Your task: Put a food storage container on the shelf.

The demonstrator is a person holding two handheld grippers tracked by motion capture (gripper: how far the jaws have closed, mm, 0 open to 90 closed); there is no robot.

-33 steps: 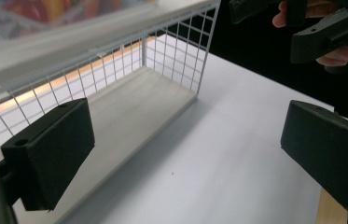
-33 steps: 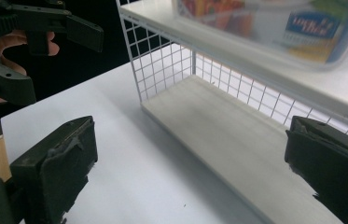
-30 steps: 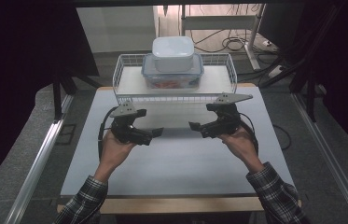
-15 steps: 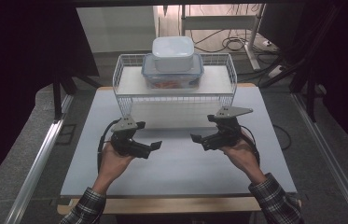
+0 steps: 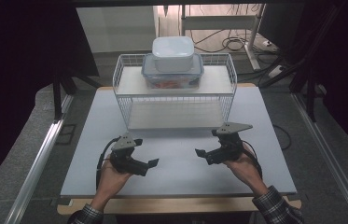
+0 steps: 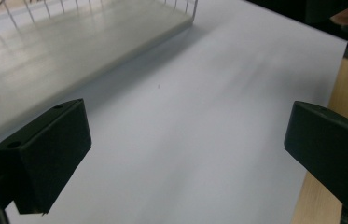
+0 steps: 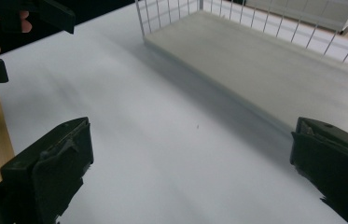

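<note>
We've got a white wire rack [image 5: 176, 100] at the table's [image 5: 92, 140] far edge, with a white-lidded container [image 5: 173, 53] stacked on a clear container [image 5: 173, 77] on its top shelf.

I see a white table top [image 5: 176, 140] on a pale wooden board whose edge [image 5: 171, 204] shows along the near side. Grey speckled floor [image 5: 27, 135] lies to both sides. A metal rail [image 5: 36, 161] runs along the floor at the left, another rail [image 5: 330, 161] at the right. Dark curtains [image 5: 17, 56] close off the left and right. Beyond the table, a pale wall panel [image 5: 115, 28] and loose cables [image 5: 230, 42] on the floor. Light is even, from overhead.
</note>
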